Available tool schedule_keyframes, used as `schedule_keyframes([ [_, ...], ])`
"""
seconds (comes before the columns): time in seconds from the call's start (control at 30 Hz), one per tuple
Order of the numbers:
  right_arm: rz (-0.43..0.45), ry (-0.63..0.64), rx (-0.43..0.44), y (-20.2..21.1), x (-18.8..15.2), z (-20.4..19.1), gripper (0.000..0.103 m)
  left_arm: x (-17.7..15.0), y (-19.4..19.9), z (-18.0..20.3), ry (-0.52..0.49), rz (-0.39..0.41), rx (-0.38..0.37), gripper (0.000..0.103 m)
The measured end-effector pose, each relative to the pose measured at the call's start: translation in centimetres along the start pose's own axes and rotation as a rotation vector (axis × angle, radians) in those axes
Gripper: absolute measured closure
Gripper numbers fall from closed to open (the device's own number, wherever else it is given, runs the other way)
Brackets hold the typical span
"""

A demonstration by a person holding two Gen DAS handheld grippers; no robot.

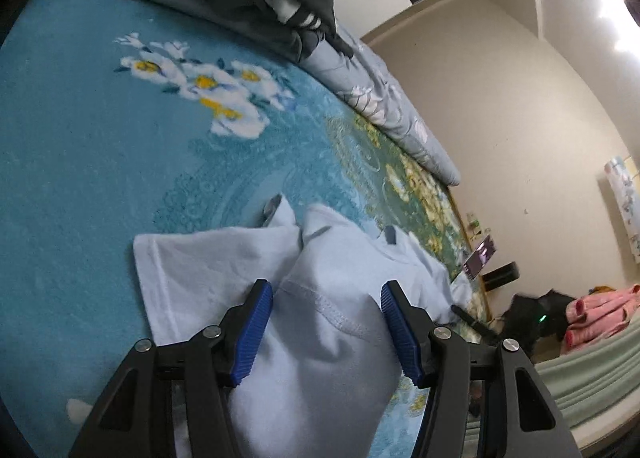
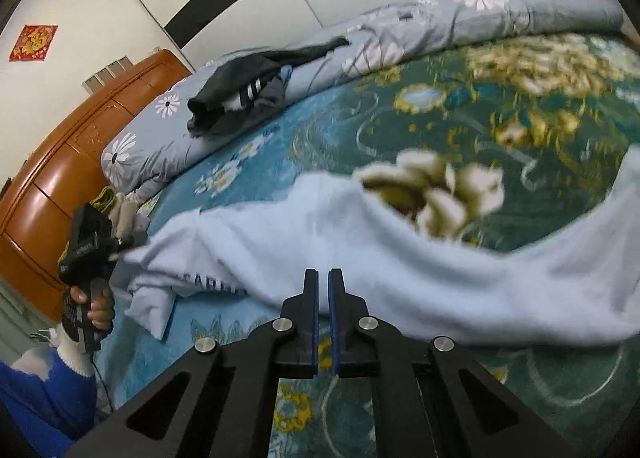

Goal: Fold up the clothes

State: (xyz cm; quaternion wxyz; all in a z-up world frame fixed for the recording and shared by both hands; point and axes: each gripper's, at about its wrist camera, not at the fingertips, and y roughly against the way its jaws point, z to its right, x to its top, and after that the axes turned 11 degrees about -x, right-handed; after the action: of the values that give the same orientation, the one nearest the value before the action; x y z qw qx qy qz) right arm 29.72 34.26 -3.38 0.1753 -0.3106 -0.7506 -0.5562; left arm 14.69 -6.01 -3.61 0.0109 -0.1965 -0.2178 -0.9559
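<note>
On the bed (image 2: 248, 193): a pale blue shirt (image 2: 360, 250) lies crumpled across the teal flowered blanket, stretched between both tools.
Left jaws: the left gripper (image 1: 326, 322) stands open, its ribbed blue pads either side of a raised hump of shirt (image 1: 320, 338) with a stitched hem; neither pad visibly presses the cloth.
Right jaws: the right gripper (image 2: 324, 278) is closed; a fold of cloth lies just in front of the tips, but whether any is pinched I cannot tell.
Risk, right side: if the closed jaws caught only a thin edge or nothing, a lift would likely leave the shirt behind or let it slip free.
Risk, left side: closing on that hump could trap two layers, so the fold would come out bunched.
Risk, blanket: the fleece looks grippy and may drag the shirt askew.
Shirt: soft knit, limp, wrinkled, dark lettering partly hidden.
Blanket: plush, fuzzy, white and yellow flowers.
Far side: a dark garment (image 2: 236, 97) with white stripes heaped on a smooth grey flowered quilt (image 2: 400, 33).
Hand (image 2: 94, 304): wraps the left tool's handle, white cuff and blue sleeve below.
</note>
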Motion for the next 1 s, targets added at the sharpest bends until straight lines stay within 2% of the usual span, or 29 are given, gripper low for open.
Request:
schedule_keyframes([
  [0.1, 0.027, 0.038, -0.03, -0.3, 1.9, -0.3, 0.095, -0.2, -0.3, 0.3, -0.019, -0.009, 0.019, 0.044],
  [0.23, 0.02, 0.06, -0.061, -2.2, 3.8, 0.1, 0.062, -0.1, -0.3, 0.5, -0.025, -0.014, 0.024, 0.046],
  [0.27, 0.016, 0.059, -0.07, -2.6, 4.1, 0.3, 0.061, -0.2, -0.3, 0.7, -0.035, -0.018, 0.031, 0.048],
  [0.53, -0.103, -0.004, 0.003, -6.7, 4.3, 1.5, 0.062, -1.1, -0.4, 2.3, -0.092, -0.049, 0.062, 0.069],
  [0.6, -0.108, -0.015, 0.019, -6.5, 3.9, 1.2, 0.079, -1.4, -0.4, 2.7, -0.109, -0.054, 0.076, 0.073],
  [0.63, -0.105, -0.011, 0.019, -6.2, 3.7, 0.8, 0.091, -1.6, -0.3, 2.9, -0.117, -0.049, 0.083, 0.077],
  [0.77, -0.028, 0.021, -0.014, -3.0, 3.2, -0.7, 0.096, -2.7, 0.5, 4.5, -0.167, 0.005, 0.121, 0.085],
  [0.87, 0.067, 0.031, -0.045, 0.6, 3.2, -1.7, 0.096, -3.4, 1.4, 7.3, -0.292, 0.038, 0.198, 0.091],
  [1.0, 0.207, 0.036, -0.075, 5.9, 4.2, -3.2, 0.097, -3.7, 3.4, 11.3, -0.421, 0.112, 0.226, 0.096],
])
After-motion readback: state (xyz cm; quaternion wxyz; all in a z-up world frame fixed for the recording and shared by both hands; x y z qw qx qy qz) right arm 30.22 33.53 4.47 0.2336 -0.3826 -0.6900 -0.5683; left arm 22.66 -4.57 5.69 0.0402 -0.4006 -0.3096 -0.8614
